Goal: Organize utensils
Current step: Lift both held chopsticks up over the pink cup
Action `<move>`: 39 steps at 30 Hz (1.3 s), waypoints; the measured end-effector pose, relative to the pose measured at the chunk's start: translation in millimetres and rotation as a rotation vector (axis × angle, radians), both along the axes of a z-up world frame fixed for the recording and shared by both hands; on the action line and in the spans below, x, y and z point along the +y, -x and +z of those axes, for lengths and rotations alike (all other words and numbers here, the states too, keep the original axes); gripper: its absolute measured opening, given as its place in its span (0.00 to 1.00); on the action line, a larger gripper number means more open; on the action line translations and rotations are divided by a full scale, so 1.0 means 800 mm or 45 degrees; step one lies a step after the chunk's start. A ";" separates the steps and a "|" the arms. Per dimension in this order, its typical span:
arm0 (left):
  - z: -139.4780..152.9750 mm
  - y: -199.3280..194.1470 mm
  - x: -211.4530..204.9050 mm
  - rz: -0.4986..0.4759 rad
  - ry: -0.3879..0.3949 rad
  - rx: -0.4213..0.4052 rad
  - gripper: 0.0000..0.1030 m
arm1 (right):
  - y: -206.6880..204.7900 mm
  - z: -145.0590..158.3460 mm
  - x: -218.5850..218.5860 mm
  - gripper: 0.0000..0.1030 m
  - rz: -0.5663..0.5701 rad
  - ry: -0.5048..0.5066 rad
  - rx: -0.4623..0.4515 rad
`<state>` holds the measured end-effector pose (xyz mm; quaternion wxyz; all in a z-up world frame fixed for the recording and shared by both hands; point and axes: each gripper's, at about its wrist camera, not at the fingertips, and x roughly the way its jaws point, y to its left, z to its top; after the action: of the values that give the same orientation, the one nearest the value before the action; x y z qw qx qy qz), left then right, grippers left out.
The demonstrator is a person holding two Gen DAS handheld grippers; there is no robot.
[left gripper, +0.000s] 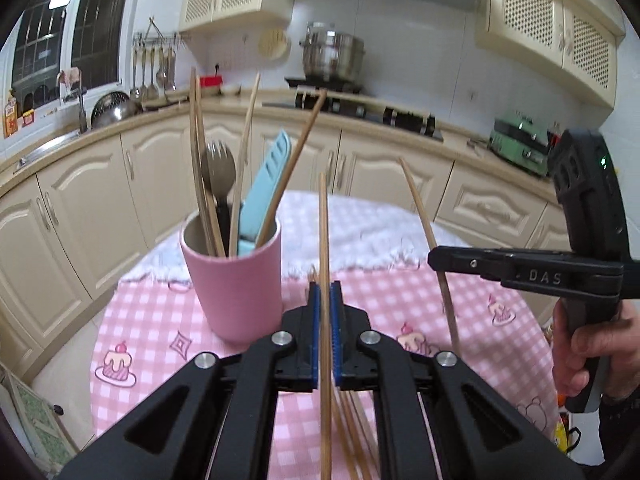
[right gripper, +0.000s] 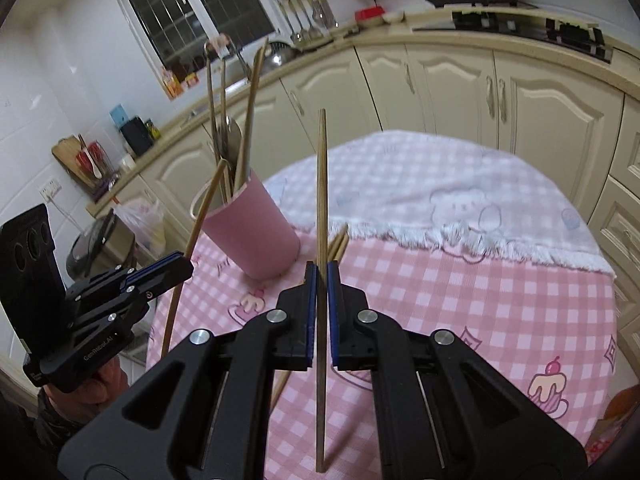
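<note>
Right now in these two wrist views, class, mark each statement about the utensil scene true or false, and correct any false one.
1. The left gripper is shut on a wooden chopstick. True.
2. The right gripper is open and holds nothing. False: it is shut on another wooden chopstick.
3. The pink cup lies tipped over on its side. False: it stands upright on the pink checked tablecloth.
4. A light blue utensil stands in the pink cup. True.
5. Loose chopsticks lie on the tablecloth. True.
</note>
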<state>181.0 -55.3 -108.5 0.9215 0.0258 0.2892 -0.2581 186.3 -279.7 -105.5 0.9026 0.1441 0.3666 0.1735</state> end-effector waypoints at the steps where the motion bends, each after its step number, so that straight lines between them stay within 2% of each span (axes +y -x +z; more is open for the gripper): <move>1: 0.002 0.001 0.000 0.003 0.010 -0.012 0.04 | 0.001 0.002 0.000 0.05 -0.002 -0.003 -0.008; 13: 0.042 0.001 0.020 0.084 0.112 -0.157 0.04 | 0.008 0.035 0.001 0.05 0.026 -0.041 -0.128; 19: 0.074 -0.003 0.030 0.138 0.170 -0.260 0.04 | 0.002 0.070 0.012 0.05 0.062 -0.057 -0.219; 30: 0.143 -0.033 0.054 0.211 0.294 -0.446 0.04 | -0.030 0.156 0.052 0.05 0.142 -0.083 -0.445; 39: 0.170 -0.063 0.067 0.231 0.384 -0.499 0.04 | -0.070 0.189 0.076 0.05 0.164 -0.120 -0.522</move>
<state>231.7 -1.8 27.2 0.9727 -0.0884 0.0645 -0.2045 242.3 -218.6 46.0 0.9376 0.1242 0.1753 0.2734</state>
